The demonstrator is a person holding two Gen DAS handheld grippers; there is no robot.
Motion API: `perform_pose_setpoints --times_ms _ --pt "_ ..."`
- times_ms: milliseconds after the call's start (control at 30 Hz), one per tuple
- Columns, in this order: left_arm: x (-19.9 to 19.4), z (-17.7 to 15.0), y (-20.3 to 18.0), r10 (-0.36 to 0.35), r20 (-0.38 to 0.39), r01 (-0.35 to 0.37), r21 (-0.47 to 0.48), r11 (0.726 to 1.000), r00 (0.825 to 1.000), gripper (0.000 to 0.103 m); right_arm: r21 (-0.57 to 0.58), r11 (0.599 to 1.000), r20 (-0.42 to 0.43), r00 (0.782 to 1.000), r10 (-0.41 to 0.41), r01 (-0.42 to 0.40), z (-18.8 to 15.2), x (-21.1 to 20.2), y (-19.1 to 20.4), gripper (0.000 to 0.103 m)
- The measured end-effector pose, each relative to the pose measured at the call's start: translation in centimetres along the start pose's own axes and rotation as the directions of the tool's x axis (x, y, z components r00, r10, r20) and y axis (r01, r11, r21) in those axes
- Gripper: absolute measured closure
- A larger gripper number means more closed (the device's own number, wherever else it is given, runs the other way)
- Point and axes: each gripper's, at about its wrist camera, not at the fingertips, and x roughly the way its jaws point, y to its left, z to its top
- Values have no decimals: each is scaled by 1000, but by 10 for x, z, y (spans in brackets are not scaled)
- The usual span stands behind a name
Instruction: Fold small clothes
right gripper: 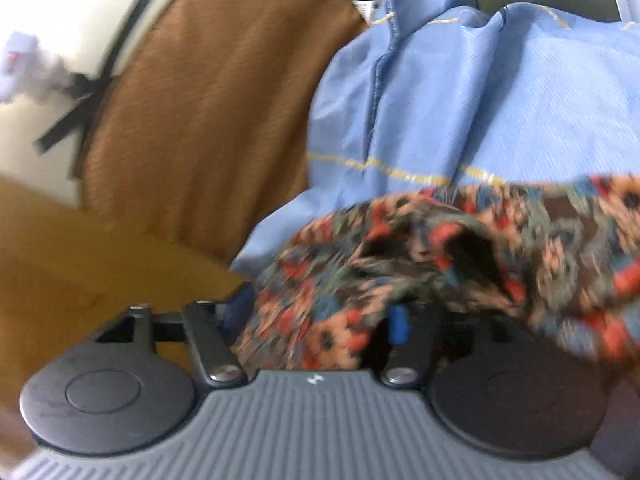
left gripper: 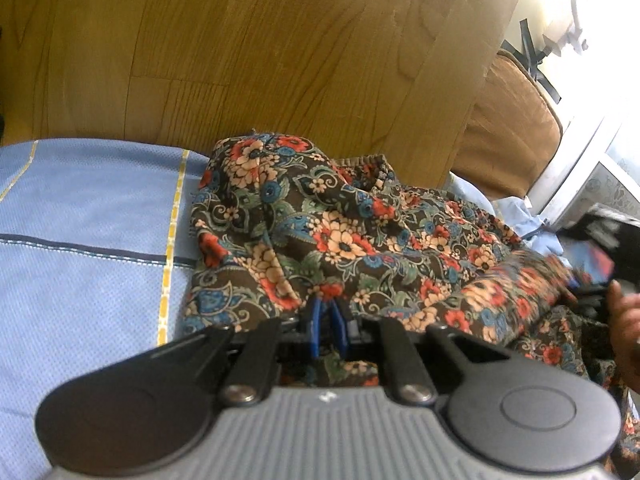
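A dark floral garment (left gripper: 340, 232) with red, peach and blue flowers lies bunched on a light blue cloth (left gripper: 88, 240). My left gripper (left gripper: 329, 322) is shut on a fold of this garment at its near edge; the blue fingertips (left gripper: 318, 316) pinch the fabric. In the right wrist view the same floral garment (right gripper: 440, 248) drapes over my right gripper (right gripper: 320, 320), whose blue fingers (right gripper: 398, 322) stand apart with cloth between them. The right gripper also shows blurred at the right edge of the left wrist view (left gripper: 600, 264).
A wooden floor (left gripper: 260, 48) lies beyond the cloth. A brown cushion (left gripper: 512, 128) sits at the right, near a white frame (left gripper: 580, 168). The light blue cloth (right gripper: 480, 100) has yellow stripes and is rumpled behind the garment. A person's hand (left gripper: 628, 312) is at the right edge.
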Motion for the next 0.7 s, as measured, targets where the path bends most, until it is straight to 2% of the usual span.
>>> perform_pose_setpoints --times_ms 33,100,133,167,200,233,267,300,333,367,433,467,500,533,600,633,700 --pt "0 0 1 -6 -1 6 -7 1000 1000 93 -33 999 1 1000 2 -2 4 6 4 93" --pt "0 0 3 -17 -2 17 -21 1000 1000 93 -97 994 10 999 51 -50 10 5 19 93" --pt "-1 0 5 -27 -4 27 -32 999 1000 92 -148 984 21 994 105 -100 10 -3 33 93" --pt "-1 1 8 -38 -6 38 -44 998 999 92 -234 955 16 981 193 -184 4 -17 50 93" --pt "-3 1 11 -55 -9 54 -64 996 998 92 -344 896 -12 956 293 -279 -6 -35 69 93" --pt "-5 2 17 -72 -13 70 -96 993 997 90 -483 794 -59 919 390 -368 -21 -59 90 93" --pt "-10 5 26 -80 -14 77 -142 987 997 88 -600 674 -117 881 458 -430 -39 -82 105 93" --pt "-18 7 36 -93 -5 90 -188 978 996 87 -697 524 -204 836 509 -489 -59 -106 114 93" --pt "-28 8 45 -104 9 104 -222 970 994 87 -764 353 -314 788 529 -541 -81 -130 119 93" --pt "-39 9 53 -106 23 109 -244 964 994 87 -797 193 -415 752 513 -572 -104 -151 118 93" --pt "-64 7 62 -65 42 74 -243 967 997 86 -786 -110 -597 701 391 -608 -155 -184 104 93" --pt "-75 5 64 -50 47 59 -230 971 998 86 -746 -210 -664 681 310 -632 -178 -192 92 93" --pt "-86 1 64 -46 51 56 -215 975 998 85 -703 -270 -710 666 228 -658 -196 -193 82 93" --pt "-95 -3 64 -53 54 63 -200 978 997 82 -657 -307 -746 652 134 -689 -215 -192 66 93" --pt "-107 -12 59 -70 51 78 -175 981 996 76 -600 -355 -768 641 5 -717 -242 -188 38 93" --pt "-111 -16 54 -77 48 83 -158 984 996 73 -588 -375 -762 646 -41 -717 -253 -187 26 93" --pt "-114 -24 41 -90 46 95 -126 987 995 67 -603 -383 -735 674 -72 -699 -258 -179 14 89"
